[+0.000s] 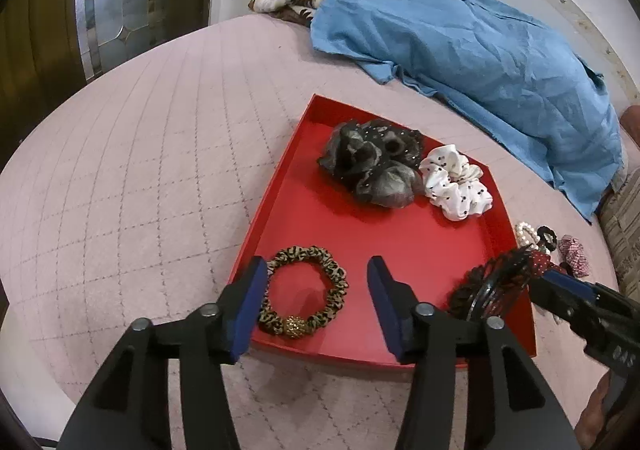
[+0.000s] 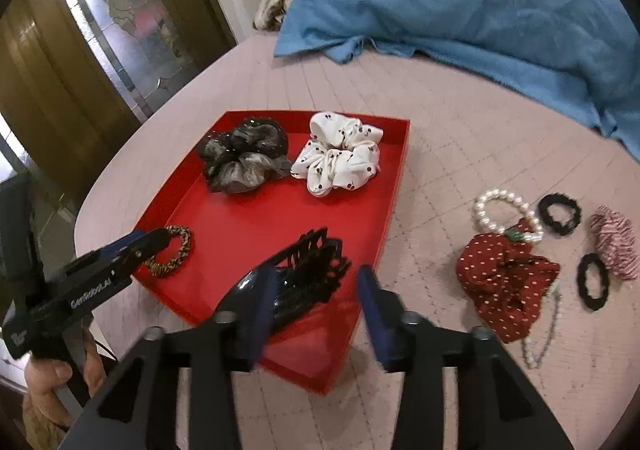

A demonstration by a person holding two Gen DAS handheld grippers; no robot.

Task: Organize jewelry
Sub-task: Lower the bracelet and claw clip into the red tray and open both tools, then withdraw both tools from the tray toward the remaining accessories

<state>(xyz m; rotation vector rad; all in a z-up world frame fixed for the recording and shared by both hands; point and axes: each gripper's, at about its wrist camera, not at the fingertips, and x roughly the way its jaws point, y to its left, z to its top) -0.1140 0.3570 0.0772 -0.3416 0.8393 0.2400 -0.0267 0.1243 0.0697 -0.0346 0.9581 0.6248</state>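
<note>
A red tray (image 1: 312, 210) (image 2: 240, 218) lies on the pink quilt. In it are a grey-black scrunchie (image 1: 370, 164) (image 2: 242, 156), a white dotted scrunchie (image 1: 456, 182) (image 2: 340, 160), a leopard scrunchie (image 1: 306, 290) (image 2: 172, 256) and a black claw clip (image 2: 308, 274) (image 1: 488, 286). My left gripper (image 1: 318, 298) is open over the leopard scrunchie, which lies flat. My right gripper (image 2: 316, 308) is open at the tray's near corner; the clip lies in the tray against its left finger.
On the quilt right of the tray lie a red dotted scrunchie (image 2: 508, 278), a pearl bracelet (image 2: 504, 210), two black hair ties (image 2: 560, 214), a striped scrunchie (image 2: 616, 246) and a thin chain (image 2: 548, 334). A blue cloth (image 1: 472, 50) lies behind. The bed edge is at left.
</note>
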